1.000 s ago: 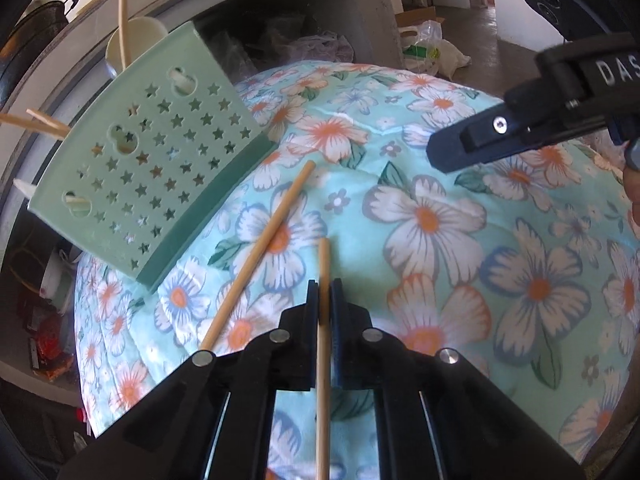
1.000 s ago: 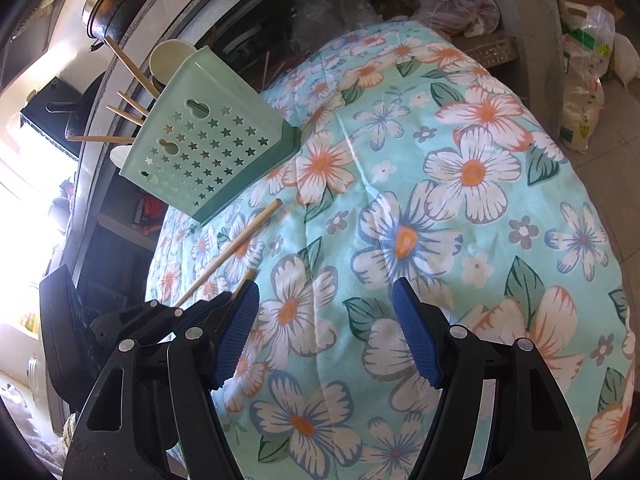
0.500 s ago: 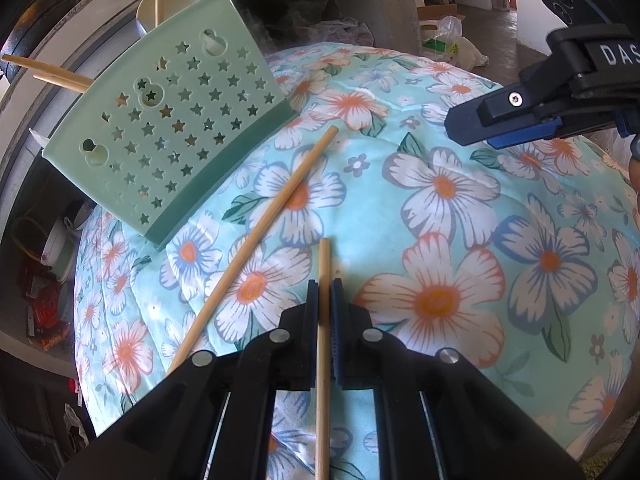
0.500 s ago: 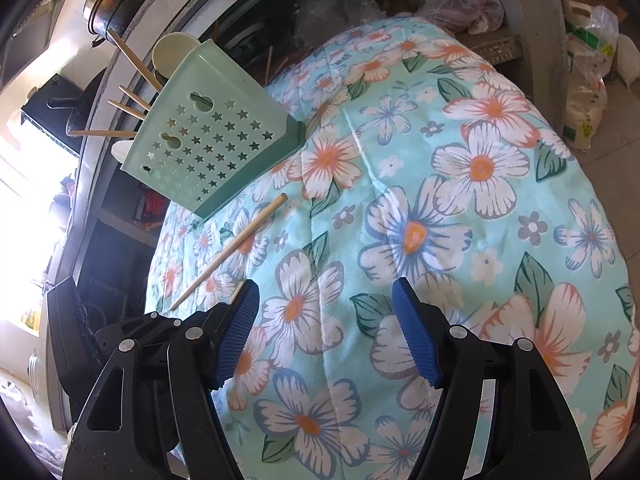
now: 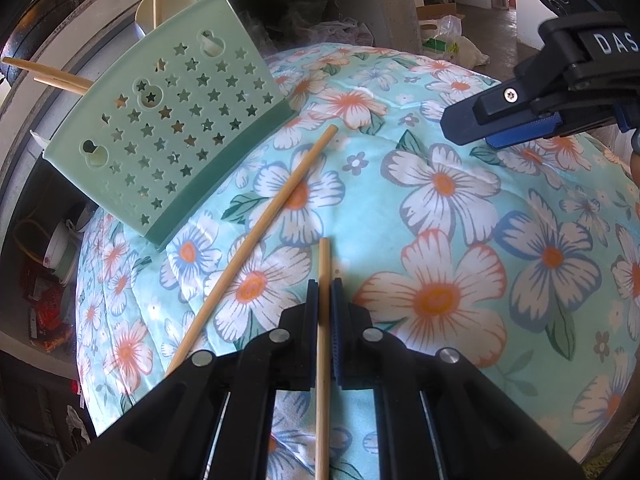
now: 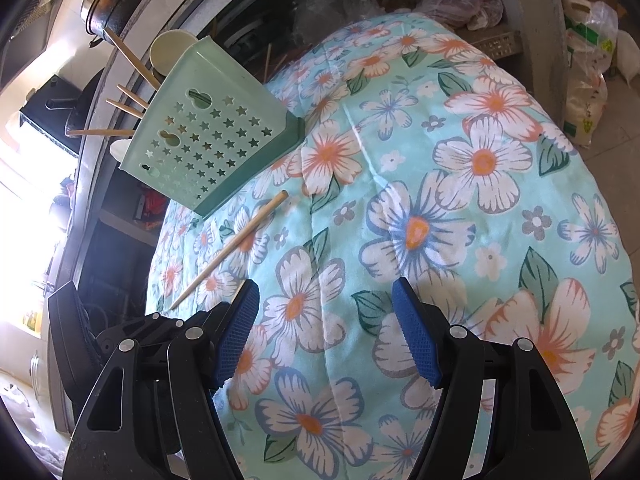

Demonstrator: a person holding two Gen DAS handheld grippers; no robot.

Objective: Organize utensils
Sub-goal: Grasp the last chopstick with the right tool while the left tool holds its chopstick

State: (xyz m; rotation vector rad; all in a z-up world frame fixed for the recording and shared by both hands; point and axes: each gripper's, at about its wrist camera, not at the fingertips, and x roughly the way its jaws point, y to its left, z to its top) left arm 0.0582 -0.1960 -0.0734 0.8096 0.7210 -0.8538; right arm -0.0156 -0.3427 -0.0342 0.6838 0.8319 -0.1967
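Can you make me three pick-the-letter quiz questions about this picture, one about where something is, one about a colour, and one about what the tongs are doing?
1. Where is the loose chopstick?
A. Lying on the flowery cloth near the basket
B. Standing inside the basket
C. Pinched in the right tongs

2. What colour is the star-holed basket?
A. Red
B. Pale green
C. Black

3. What are the left tongs doing?
A. Wide open and empty
B. Shut on a spoon
C. Shut on a chopstick

Answers:
1. A: it lies flat on the cloth, just in front of the basket's base.
2. B: its walls are pale green with star cut-outs.
3. C: the held chopstick runs straight between the closed left tongs, while the right tongs gape open with nothing between them.
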